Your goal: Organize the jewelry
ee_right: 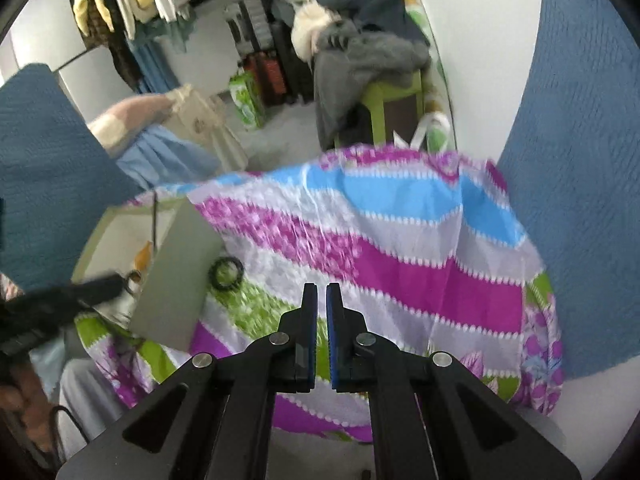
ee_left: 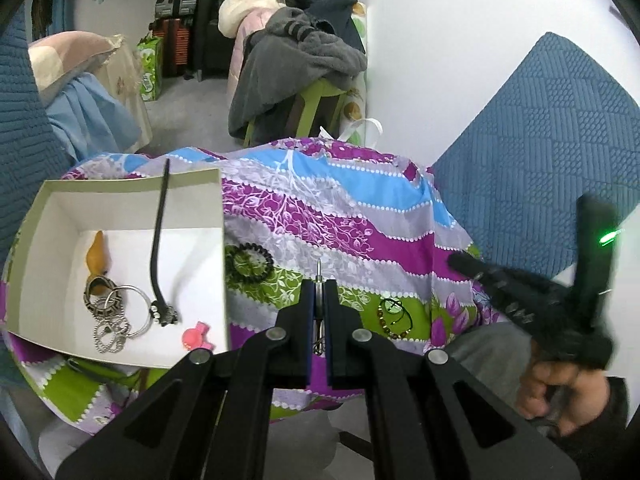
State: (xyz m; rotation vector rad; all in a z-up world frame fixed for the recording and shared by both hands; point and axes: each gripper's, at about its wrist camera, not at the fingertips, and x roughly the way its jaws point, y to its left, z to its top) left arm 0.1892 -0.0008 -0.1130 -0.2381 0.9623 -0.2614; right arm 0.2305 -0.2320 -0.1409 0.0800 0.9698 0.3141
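My left gripper is shut on a small silver metal piece, whose tip sticks out beyond the pads, above the patterned cloth. A white box at the left holds a black strap, silver rings and chain, an orange piece and a pink piece. A black coil hair tie lies by the box. A beaded bracelet lies right of my left gripper. My right gripper is shut and empty above the cloth; it also shows in the left wrist view.
The cloth covers a small table between blue quilted cushions. A green stool piled with clothes stands behind, with luggage and a green bag on the floor. The right wrist view is motion-blurred.
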